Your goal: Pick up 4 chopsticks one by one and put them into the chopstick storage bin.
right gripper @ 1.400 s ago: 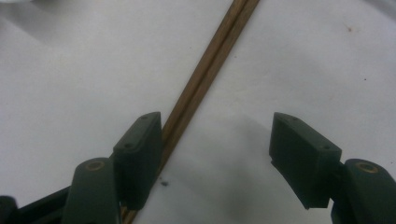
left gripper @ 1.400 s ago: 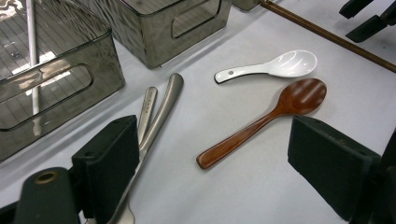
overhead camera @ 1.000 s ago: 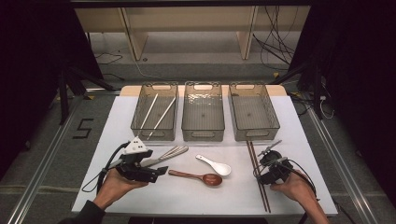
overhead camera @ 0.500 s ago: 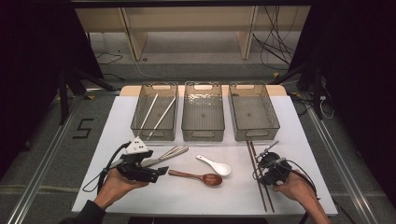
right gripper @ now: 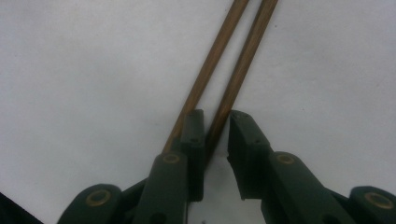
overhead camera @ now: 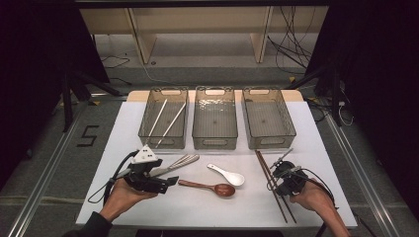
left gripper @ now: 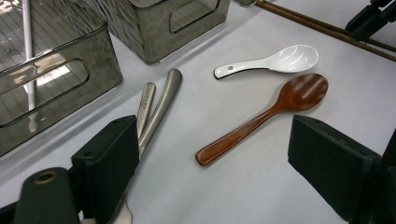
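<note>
Right gripper (overhead camera: 277, 181): at the white table's (overhead camera: 316, 148) right side, jaws have just been closing around one brown wooden chopstick (right gripper: 233, 79) of the pair; narrow gap remains, pads not yet clearly pressing.
Second chopstick (right gripper: 210, 65): outside the left jaw, just beside it.
Chopstick pair: flat on the table, front of the right-hand bin (overhead camera: 269, 118).
Left gripper (overhead camera: 170, 180): released, jaws wide, nothing between the pads.
Wooden spoon (left gripper: 266, 116): ahead of the left gripper, beside the white ceramic spoon (left gripper: 271, 60).
Metal utensils (left gripper: 156, 105): by its left jaw.
</note>
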`<state>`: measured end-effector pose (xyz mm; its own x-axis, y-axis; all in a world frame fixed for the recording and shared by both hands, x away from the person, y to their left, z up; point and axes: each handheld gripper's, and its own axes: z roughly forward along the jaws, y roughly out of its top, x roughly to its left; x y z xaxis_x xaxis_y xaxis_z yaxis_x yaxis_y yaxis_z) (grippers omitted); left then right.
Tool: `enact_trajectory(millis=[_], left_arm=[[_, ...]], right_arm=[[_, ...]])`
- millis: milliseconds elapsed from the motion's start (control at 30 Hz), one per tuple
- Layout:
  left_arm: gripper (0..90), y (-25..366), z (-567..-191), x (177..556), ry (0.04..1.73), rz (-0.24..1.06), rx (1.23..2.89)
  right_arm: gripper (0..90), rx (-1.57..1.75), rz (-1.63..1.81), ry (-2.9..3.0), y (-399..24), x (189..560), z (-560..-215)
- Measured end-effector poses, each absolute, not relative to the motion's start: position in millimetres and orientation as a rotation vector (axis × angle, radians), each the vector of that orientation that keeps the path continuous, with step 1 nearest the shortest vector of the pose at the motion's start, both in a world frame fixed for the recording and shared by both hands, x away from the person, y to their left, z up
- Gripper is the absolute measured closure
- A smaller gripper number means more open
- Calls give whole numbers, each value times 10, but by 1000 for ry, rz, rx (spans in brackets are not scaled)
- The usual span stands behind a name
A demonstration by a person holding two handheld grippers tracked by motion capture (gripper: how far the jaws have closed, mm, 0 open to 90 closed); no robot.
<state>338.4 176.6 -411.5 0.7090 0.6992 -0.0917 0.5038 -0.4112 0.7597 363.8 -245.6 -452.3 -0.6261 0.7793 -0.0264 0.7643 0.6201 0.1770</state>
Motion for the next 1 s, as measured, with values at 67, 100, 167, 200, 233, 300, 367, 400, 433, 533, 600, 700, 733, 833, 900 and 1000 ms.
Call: enact_trajectory(millis=[67, 100, 167, 200, 233, 300, 367, 400, 433, 533, 600, 700, 733, 833, 900, 1000], left_arm=[[160, 1765, -4114, 3383, 912, 306, 2101], [160, 1764, -4113, 3382, 914, 305, 2097], [160, 1763, -4113, 3385, 915, 305, 2096], [160, 1762, -4115, 3386, 914, 305, 2096], [160, 1763, -4115, 3386, 911, 304, 2102], [160, 1763, -4116, 3387, 910, 305, 2102], [160, 1763, -4114, 3388, 909, 304, 2104], [160, 1762, -4115, 3386, 909, 305, 2102], [160, 1763, -4114, 3386, 908, 305, 2101], [159, 1765, -4113, 3388, 910, 303, 2098], [160, 1765, -4110, 3385, 911, 303, 2096], [160, 1764, -4110, 3392, 910, 302, 2096], [160, 1760, -4113, 3391, 911, 301, 2095], [160, 1755, -4114, 3392, 908, 298, 2097], [160, 1754, -4110, 3393, 904, 299, 2102], [159, 1752, -4109, 3393, 905, 296, 2095]], right_arm=[[785, 1315, 226, 2737, -2458, 3646, -4522], [794, 1318, 219, 2739, -2458, 3652, -4520], [813, 1336, 208, 2744, -2460, 3671, -4518], [821, 1347, 206, 2744, -2464, 3687, -4518], [829, 1350, 204, 2746, -2471, 3699, -4520], [848, 1368, 205, 2749, -2483, 3715, -4519], [849, 1386, 208, 2753, -2492, 3727, -4517], [850, 1387, 210, 2755, -2493, 3731, -4518], [852, 1385, 209, 2758, -2493, 3733, -4518], [855, 1383, 210, 2758, -2497, 3734, -4516], [855, 1389, 216, 2759, -2506, 3735, -4513], [857, 1381, 232, 2761, -2524, 3731, -4505], [857, 1376, 227, 2755, -2530, 3733, -4495], [857, 1353, 265, 2737, -2560, 3733, -4454], [857, 1344, 281, 2727, -2561, 3723, -4427], [857, 1307, 315, 2719, -2555, 3707, -4370]])
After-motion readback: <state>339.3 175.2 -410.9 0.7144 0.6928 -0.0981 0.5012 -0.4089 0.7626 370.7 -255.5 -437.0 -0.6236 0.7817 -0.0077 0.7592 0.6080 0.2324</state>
